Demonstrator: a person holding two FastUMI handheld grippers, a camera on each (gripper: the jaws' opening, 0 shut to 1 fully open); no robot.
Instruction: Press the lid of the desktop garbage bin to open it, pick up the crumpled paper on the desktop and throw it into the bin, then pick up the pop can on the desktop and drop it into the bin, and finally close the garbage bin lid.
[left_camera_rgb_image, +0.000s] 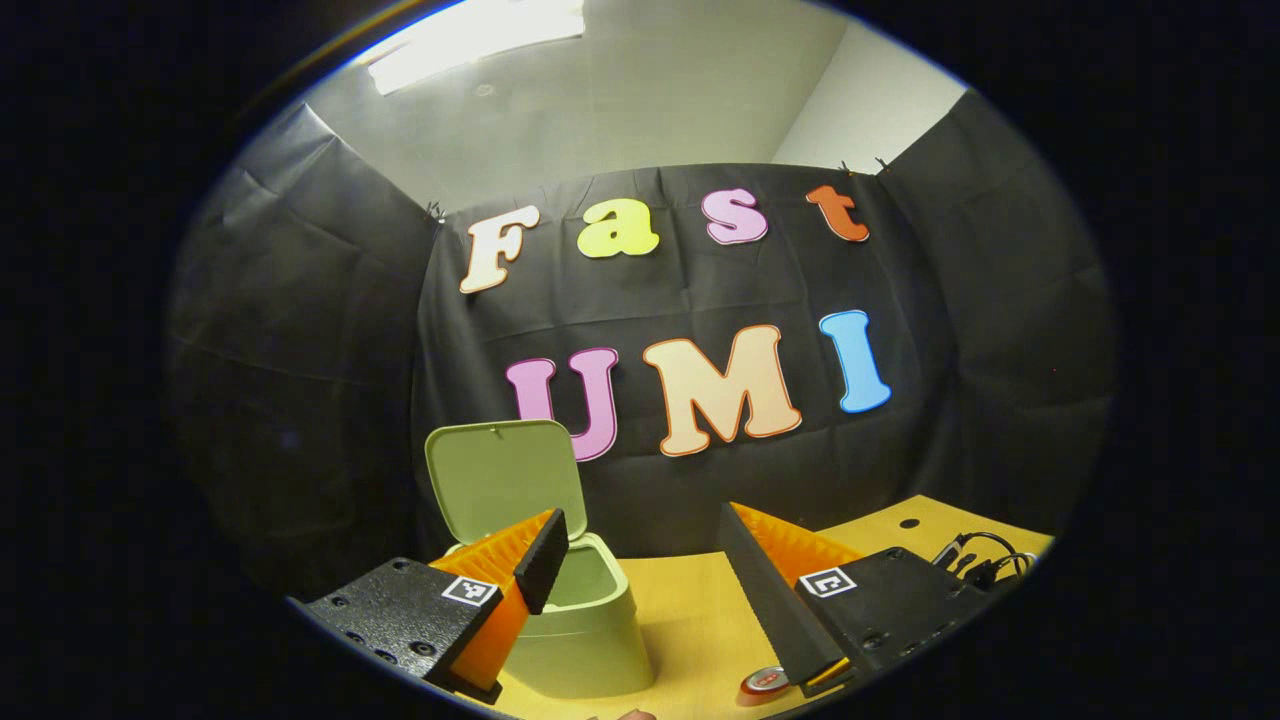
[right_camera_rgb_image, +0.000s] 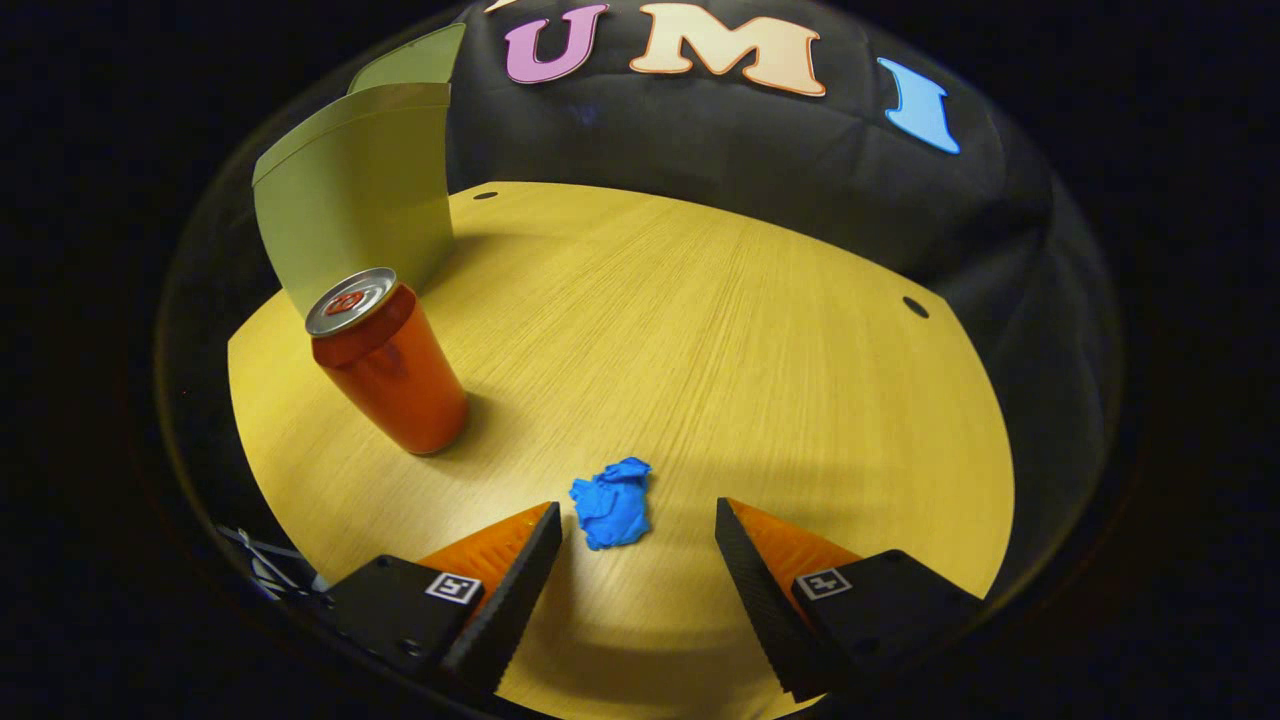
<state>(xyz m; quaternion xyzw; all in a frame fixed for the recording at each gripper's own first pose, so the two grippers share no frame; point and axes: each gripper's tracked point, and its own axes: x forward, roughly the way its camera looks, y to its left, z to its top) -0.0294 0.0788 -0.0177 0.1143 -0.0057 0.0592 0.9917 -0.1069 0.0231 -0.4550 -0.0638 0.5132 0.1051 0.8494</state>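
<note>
In the left gripper view a pale green bin (left_camera_rgb_image: 590, 630) stands on the wooden table with its lid (left_camera_rgb_image: 505, 480) raised upright. My left gripper (left_camera_rgb_image: 640, 535) hangs open just above and beside the bin's mouth. In the right gripper view the bin (right_camera_rgb_image: 355, 190) is at the far left, and an orange pop can (right_camera_rgb_image: 385, 365) stands upright in front of it. A blue crumpled paper (right_camera_rgb_image: 612, 512) lies on the table just ahead of my right gripper (right_camera_rgb_image: 637, 522), which is open with nothing between its fingers.
The wooden table (right_camera_rgb_image: 720, 330) has two small round holes near its far edge. The can's top (left_camera_rgb_image: 765, 681) peeks out beneath the right finger in the left gripper view. Black cables (left_camera_rgb_image: 975, 560) lie at the table's right corner there, and cables (right_camera_rgb_image: 260, 565) appear low left in the right gripper view.
</note>
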